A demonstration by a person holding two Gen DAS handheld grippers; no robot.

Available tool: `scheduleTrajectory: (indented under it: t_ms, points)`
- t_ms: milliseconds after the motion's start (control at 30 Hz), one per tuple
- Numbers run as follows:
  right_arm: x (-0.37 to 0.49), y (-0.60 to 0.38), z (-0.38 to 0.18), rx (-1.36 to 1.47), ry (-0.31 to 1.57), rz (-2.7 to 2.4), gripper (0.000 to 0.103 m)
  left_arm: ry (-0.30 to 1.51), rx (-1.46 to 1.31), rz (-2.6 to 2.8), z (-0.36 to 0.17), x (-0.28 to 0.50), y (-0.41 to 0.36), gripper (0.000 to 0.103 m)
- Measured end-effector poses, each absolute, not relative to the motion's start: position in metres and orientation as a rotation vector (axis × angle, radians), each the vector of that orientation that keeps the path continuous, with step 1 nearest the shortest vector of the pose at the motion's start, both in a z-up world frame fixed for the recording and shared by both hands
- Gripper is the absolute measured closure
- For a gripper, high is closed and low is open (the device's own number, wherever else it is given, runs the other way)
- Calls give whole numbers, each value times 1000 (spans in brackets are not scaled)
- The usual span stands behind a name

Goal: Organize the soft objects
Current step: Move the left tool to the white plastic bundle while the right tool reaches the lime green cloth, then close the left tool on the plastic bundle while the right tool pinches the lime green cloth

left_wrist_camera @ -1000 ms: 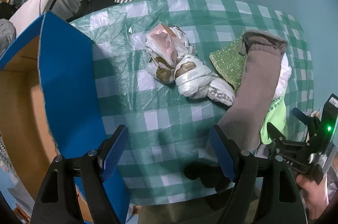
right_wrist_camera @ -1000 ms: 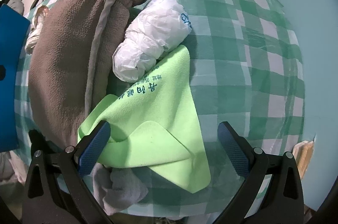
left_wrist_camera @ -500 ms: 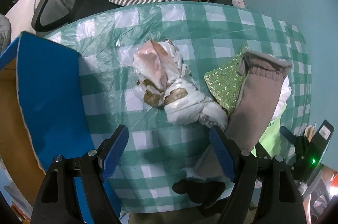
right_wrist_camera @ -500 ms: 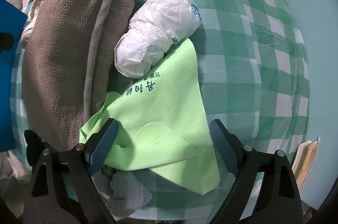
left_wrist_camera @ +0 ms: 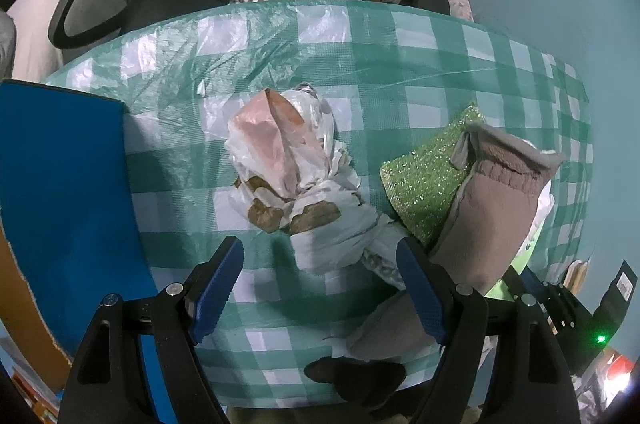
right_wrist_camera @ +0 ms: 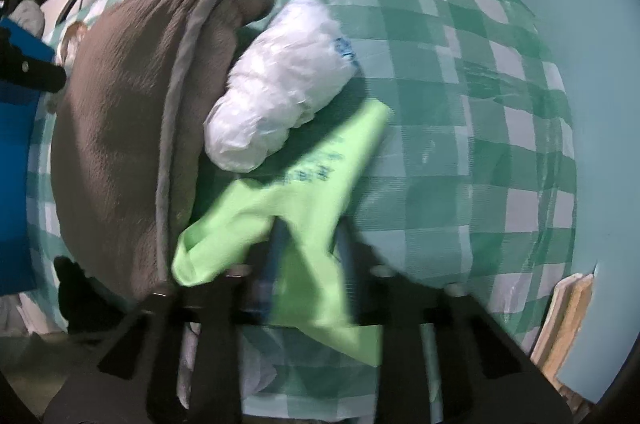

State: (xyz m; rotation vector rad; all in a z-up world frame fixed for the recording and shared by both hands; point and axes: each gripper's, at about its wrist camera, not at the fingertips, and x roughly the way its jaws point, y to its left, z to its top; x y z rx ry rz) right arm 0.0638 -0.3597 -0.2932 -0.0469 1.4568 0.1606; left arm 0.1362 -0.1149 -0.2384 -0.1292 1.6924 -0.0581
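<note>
Left wrist view: a green-checked tablecloth point(left_wrist_camera: 400, 64) fills the frame, a blue box flap point(left_wrist_camera: 64, 204) at left. The left gripper point(left_wrist_camera: 320, 288) gapes over crumpled plastic bags point(left_wrist_camera: 296, 176).

Right wrist view: the right gripper point(right_wrist_camera: 308, 256), blurred, pinches the lime cloth point(right_wrist_camera: 304, 216) at lower centre, beside a brown fleece point(right_wrist_camera: 132, 112).

Black claw point(left_wrist_camera: 320, 288), blue ridged pads point(left_wrist_camera: 218, 288)

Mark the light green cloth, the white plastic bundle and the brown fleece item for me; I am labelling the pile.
light green cloth point(right_wrist_camera: 316, 224): right wrist view, its bunched middle.
white plastic bundle point(right_wrist_camera: 280, 92): right wrist view, its crinkled centre.
brown fleece item point(right_wrist_camera: 120, 128): right wrist view, its broad face.
</note>
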Motion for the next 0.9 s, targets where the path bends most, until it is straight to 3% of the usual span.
scheduleTrajectory:
  t_ms: [567,667,800,900]
  points:
    - [59,-408,-275,82,1411,144,95,1734,-147,-31,-270,147,-119,23]
    - [59,-406,-271,89,1397,149,96,1719,-177,-45,-271,144,-117,33]
    - [53,-408,-265,99,1381,156,95,1714,-226,-65,-272,137,-110,57]
    - [56,-403,-259,102,1365,166,95,1702,-236,-71,-271,132,-107,59]
